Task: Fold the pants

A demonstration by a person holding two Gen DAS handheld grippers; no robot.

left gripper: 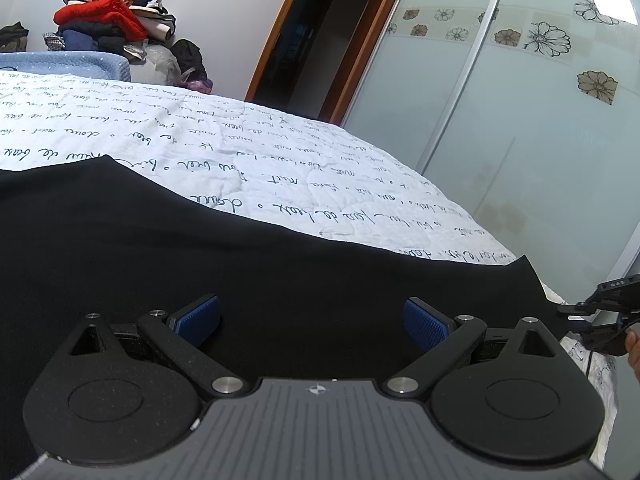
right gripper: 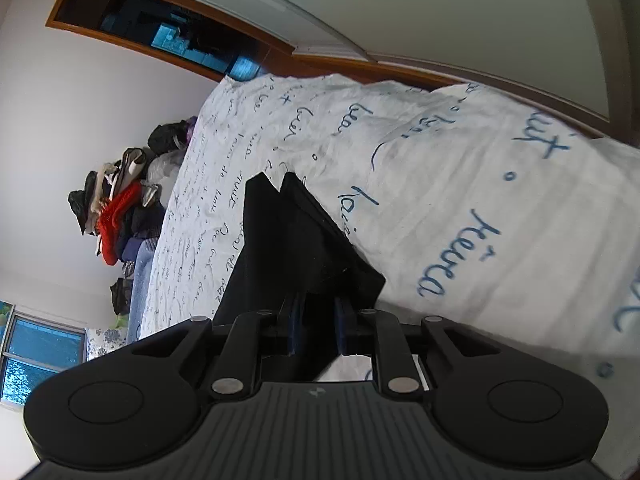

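**Pants on bed: right claw clamped, left claw spread**

Left wrist view: black pants lie flat across the white bedspread printed with handwriting. The left gripper hovers over the cloth, blue pads wide apart, nothing between them. The right gripper shows at the pants' far right corner.

Right wrist view only: right gripper is closed on a fold of the pants. A clothes pile sits beyond the bed.
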